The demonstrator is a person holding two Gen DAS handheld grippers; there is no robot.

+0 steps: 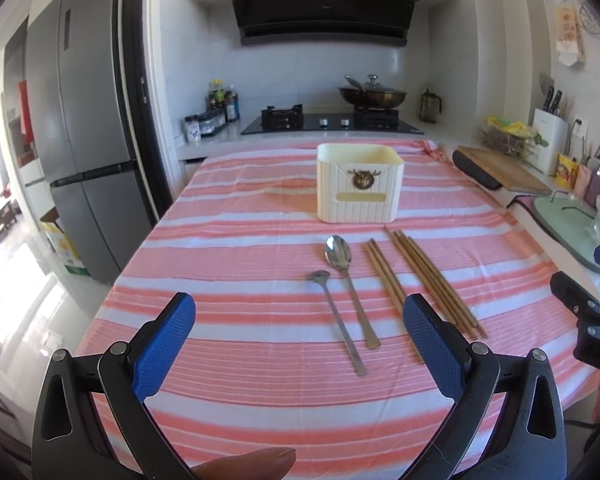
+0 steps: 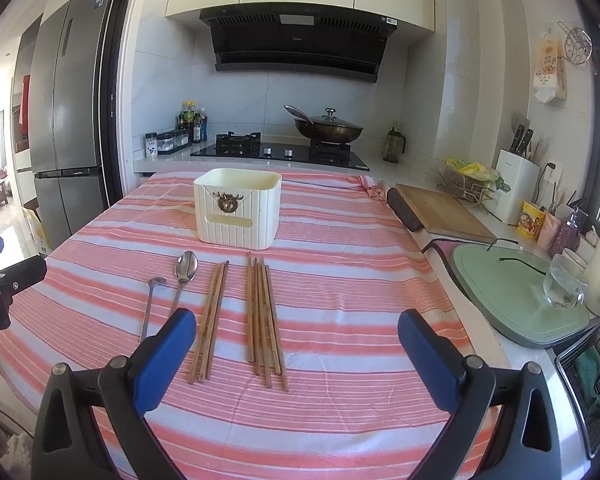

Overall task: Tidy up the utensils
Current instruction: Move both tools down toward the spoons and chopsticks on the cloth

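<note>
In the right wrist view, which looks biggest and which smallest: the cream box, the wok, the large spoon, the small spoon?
1. cream box
2. wok, though it stands farther away, so its real size may be bigger
3. large spoon
4. small spoon; both spoon handles are partly hidden by the right gripper.

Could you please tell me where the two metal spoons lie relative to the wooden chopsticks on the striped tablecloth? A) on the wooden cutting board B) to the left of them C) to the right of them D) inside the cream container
B: in the right wrist view the small metal spoon and the larger metal spoon lie flat on the pink-and-white striped tablecloth, left of both bundles of wooden chopsticks.
</note>
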